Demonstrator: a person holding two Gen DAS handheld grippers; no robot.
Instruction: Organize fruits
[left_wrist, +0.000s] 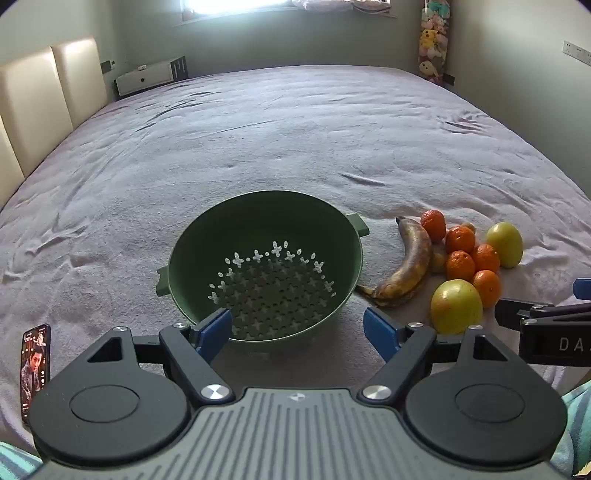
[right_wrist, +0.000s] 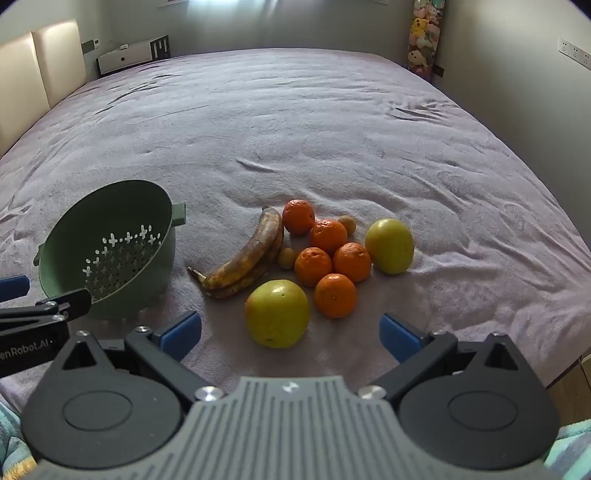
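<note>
An empty green colander (left_wrist: 266, 266) sits on the bed, tilted toward me; it also shows in the right wrist view (right_wrist: 107, 251). To its right lies a fruit pile: a browned banana (right_wrist: 247, 258), several oranges (right_wrist: 334, 295), two yellow-green apples (right_wrist: 277, 314) (right_wrist: 389, 245) and two small brownish fruits (right_wrist: 287, 257). The same pile shows in the left wrist view, with the banana (left_wrist: 406, 266) and near apple (left_wrist: 456, 306). My left gripper (left_wrist: 297, 332) is open just in front of the colander. My right gripper (right_wrist: 290, 338) is open, its jaws either side of the near apple, short of it.
A purple bedspread (left_wrist: 295, 140) covers the wide bed. A phone (left_wrist: 35, 369) with a lit screen lies at the near left. A padded headboard (left_wrist: 44, 96) is at left, a white unit (left_wrist: 147, 77) and hanging plush toys (left_wrist: 432, 40) at the back.
</note>
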